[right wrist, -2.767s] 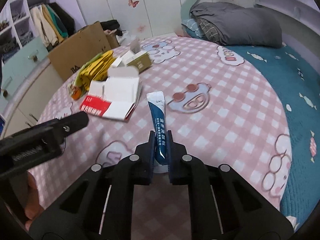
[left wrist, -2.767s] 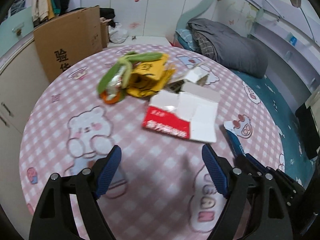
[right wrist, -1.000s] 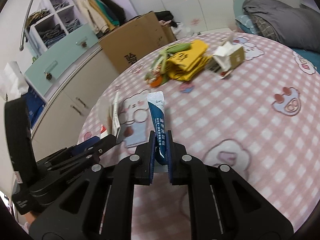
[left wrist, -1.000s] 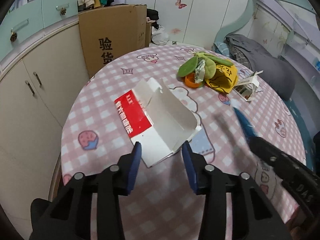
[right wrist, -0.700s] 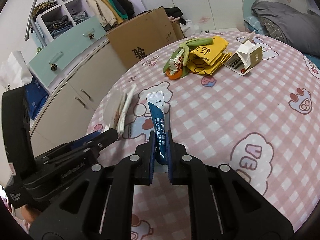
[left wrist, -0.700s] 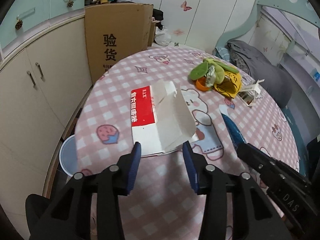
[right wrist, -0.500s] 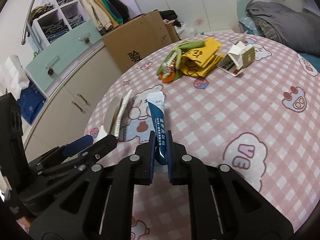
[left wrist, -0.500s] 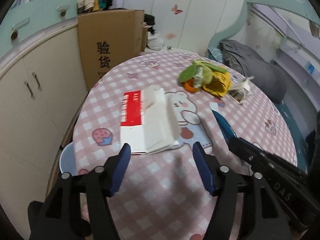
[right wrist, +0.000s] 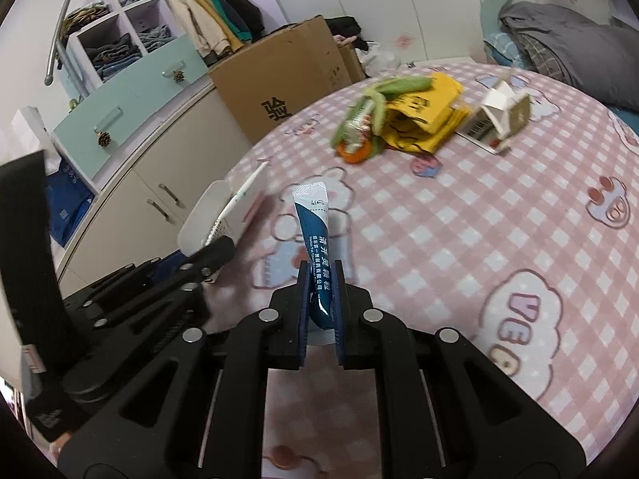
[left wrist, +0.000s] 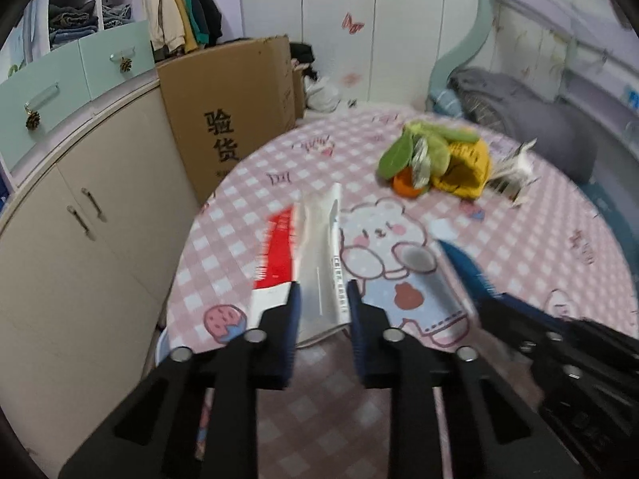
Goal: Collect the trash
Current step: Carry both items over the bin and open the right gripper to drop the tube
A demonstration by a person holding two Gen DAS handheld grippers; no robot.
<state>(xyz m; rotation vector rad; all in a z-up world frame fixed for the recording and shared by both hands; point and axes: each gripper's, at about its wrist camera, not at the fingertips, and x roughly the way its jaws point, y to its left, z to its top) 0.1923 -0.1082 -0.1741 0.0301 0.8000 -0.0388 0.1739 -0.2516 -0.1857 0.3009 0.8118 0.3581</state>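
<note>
My left gripper [left wrist: 322, 305] is shut on a flattened red and white carton [left wrist: 315, 263] and holds it on edge above the pink checked table [left wrist: 519, 247]. The carton also shows in the right wrist view [right wrist: 235, 207], left of centre. My right gripper [right wrist: 321, 299] is shut on a blue sachet [right wrist: 315, 235] that points up and forward; the sachet also shows in the left wrist view [left wrist: 459, 267]. On the table's far side lie green and orange wrappers [right wrist: 359, 127], a yellow packet [right wrist: 423, 123] and a small torn box [right wrist: 499, 115].
A brown cardboard box [left wrist: 227, 119] stands on the floor beyond the table, next to beige cupboards [left wrist: 80, 219]. A pale bin rim [left wrist: 161, 345] shows under the table's left edge. A bed with a grey duvet [right wrist: 567, 56] lies at the right.
My left gripper closed again on the carton, which has turned on edge and folded flatter. The view is blurred by motion. The right gripper keeps the sachet and shifted slightly.
</note>
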